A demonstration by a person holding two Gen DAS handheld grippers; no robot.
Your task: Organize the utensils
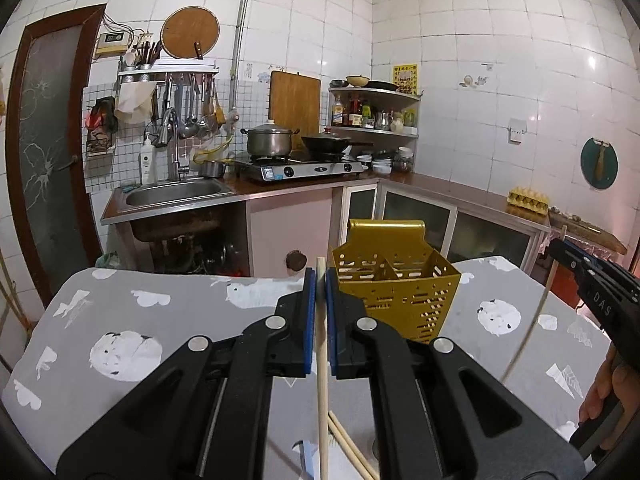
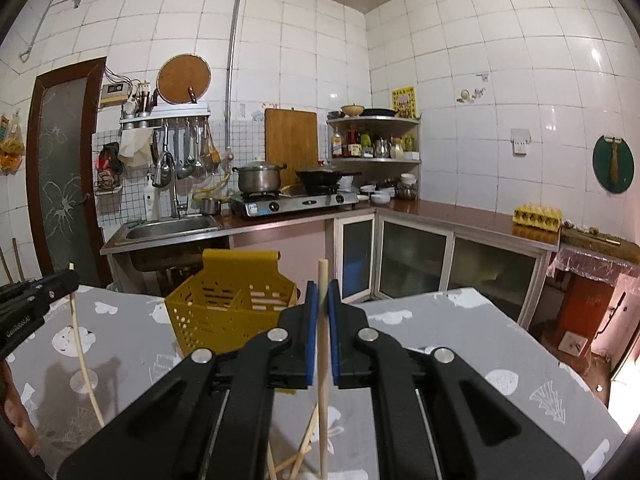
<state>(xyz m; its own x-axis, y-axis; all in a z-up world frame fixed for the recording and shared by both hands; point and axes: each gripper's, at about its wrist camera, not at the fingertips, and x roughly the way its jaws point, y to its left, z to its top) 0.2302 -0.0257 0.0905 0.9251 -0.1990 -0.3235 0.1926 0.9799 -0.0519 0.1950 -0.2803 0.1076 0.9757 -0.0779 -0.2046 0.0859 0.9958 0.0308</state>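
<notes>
Right gripper [image 2: 323, 320] clamps upright chopstick [image 2: 323, 360]; yellow slotted holder [image 2: 224, 312] on grey patterned tablecloth [image 2: 460, 332], just left.

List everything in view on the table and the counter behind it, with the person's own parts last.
utensil holder: one, yellow, perforated, on the table.
held chopsticks: two, pale wood, one in each tool.
loose chopsticks: several, pale wood, on the table below the tools.
tablecloth: one, grey with white prints.
pot: one, steel, lidded, on the stove.
wok: one, black, on the stove.
sink: one, steel, left counter.
egg tray: one, yellow, right counter.
left tool: shut on a chopstick.
right tool: shut on a chopstick.
</notes>
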